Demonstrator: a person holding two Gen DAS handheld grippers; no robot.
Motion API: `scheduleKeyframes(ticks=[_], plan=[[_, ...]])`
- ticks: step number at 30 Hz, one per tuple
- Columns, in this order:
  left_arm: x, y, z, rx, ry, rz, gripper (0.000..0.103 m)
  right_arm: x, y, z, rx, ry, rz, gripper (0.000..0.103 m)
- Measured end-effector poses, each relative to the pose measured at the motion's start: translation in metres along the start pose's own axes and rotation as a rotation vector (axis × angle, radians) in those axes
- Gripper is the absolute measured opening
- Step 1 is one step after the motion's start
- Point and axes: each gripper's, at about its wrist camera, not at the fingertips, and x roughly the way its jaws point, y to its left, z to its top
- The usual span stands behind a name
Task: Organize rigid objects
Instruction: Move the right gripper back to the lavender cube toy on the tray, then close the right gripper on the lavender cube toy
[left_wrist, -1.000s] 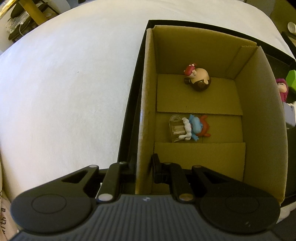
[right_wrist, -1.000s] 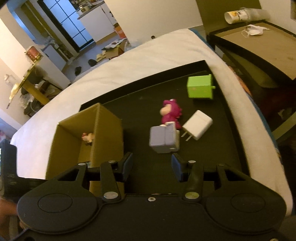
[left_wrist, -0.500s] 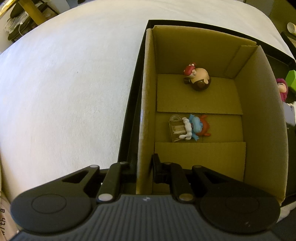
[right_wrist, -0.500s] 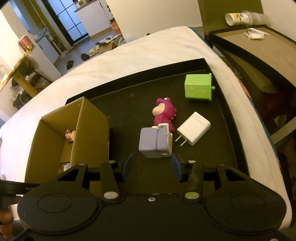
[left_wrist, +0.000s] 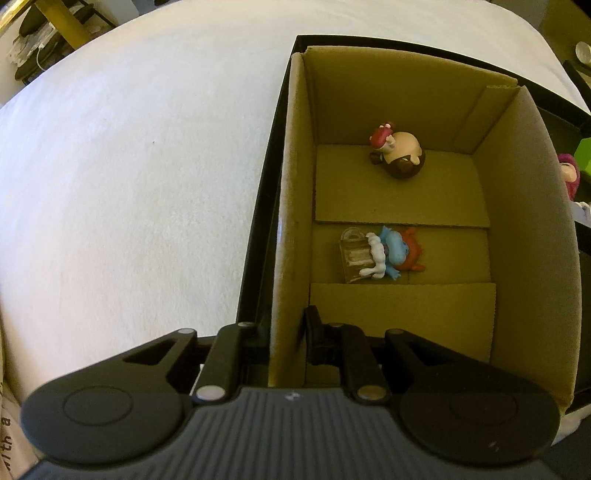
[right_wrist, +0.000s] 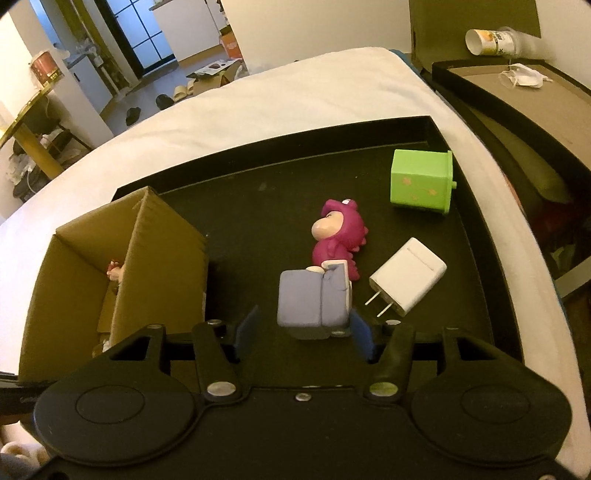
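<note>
Right hand-held gripper (right_wrist: 302, 330) now lowered from above the tray (right_wrist: 476, 229), jaws wide, straddling the lavender block (right_wrist: 312, 301) near its front edge, not yet clamped: pickup imminent. Left hand-held gripper (left_wrist: 286, 326) unchanged, pinching the cardboard box (left_wrist: 532, 236) wall at the tray's left edge. Two figurines boxed; four items loose: block, pink figurine (right_wrist: 338, 236), white charger (right_wrist: 408, 282), green cube (right_wrist: 421, 181).

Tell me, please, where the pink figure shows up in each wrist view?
Left wrist: the pink figure is cut off at the far right edge, beyond the box wall.
Right wrist: it lies near the centre of the tray, just behind the grey block.
Shared landmark: the box, which fills the left view and sits at the lower left of the right view.
</note>
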Motion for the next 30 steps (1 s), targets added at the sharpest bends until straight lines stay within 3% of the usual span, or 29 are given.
scheduleKeyframes(ticks=[11, 15, 30], plan=[[-0.006, -0.006, -0.006, -0.012, -0.01, 0.005, 0.015, 0.012, 0.005, 0.0, -0.024, 0.016, -0.028, 0.055], [-0.01, -0.009, -0.01, -0.021, -0.015, 0.013, 0.015, 0.019, 0.005, -0.001, -0.023, 0.033, -0.049, 0.048], [-0.025, -0.018, -0.02, -0.039, -0.027, 0.034, 0.015, 0.0, 0.005, -0.017, -0.046, 0.033, -0.102, 0.044]])
